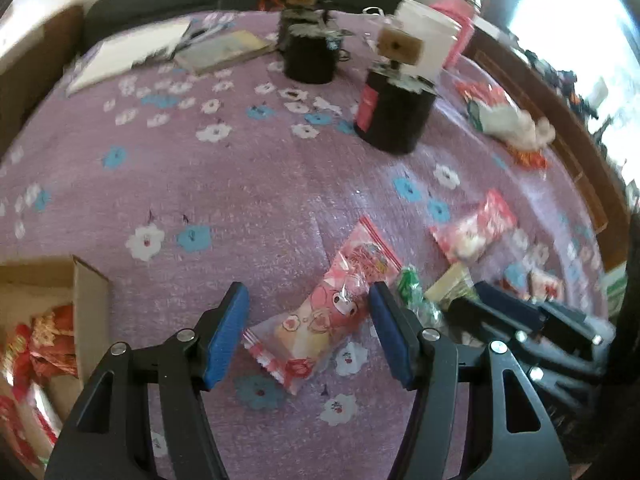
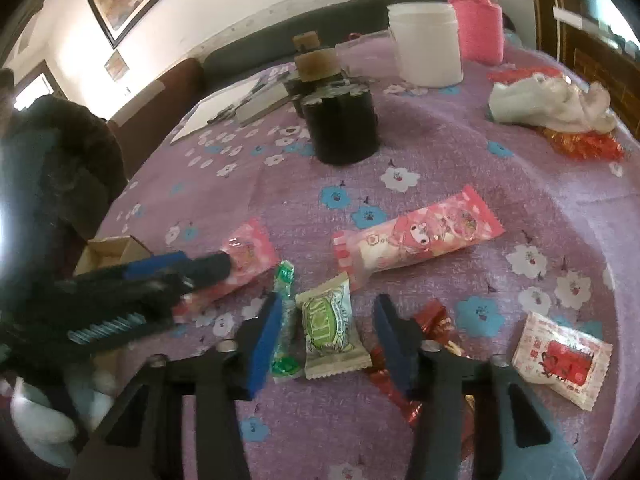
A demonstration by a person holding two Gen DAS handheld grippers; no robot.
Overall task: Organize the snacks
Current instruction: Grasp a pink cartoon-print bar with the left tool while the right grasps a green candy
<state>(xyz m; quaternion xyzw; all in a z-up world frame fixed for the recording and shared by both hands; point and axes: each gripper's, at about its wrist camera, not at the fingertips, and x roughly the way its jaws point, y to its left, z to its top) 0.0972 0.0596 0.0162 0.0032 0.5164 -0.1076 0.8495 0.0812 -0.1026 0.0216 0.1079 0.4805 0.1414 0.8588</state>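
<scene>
My left gripper [image 1: 306, 312] is open, its blue pads on either side of a pink cartoon snack pack [image 1: 324, 312] lying on the purple flowered cloth. The same pack shows under the left gripper in the right wrist view [image 2: 244, 268]. My right gripper [image 2: 326, 328] is open around a cream and green candy packet [image 2: 330, 328], with a green wrapped candy [image 2: 284, 344] by its left pad and a red foil candy [image 2: 432, 328] by its right pad. A long pink cartoon pack [image 2: 416, 236] lies beyond. A cardboard box [image 1: 80, 300] holding red snacks is at my left.
Two black jars with cork tops [image 1: 394, 112] [image 1: 308, 48], a white tub [image 2: 426, 44] and a pink bottle [image 2: 476, 24] stand at the back. A white cloth bundle [image 2: 548, 104] lies far right. A white and red sachet [image 2: 560, 360] is at near right. Papers [image 1: 128, 52] lie far left.
</scene>
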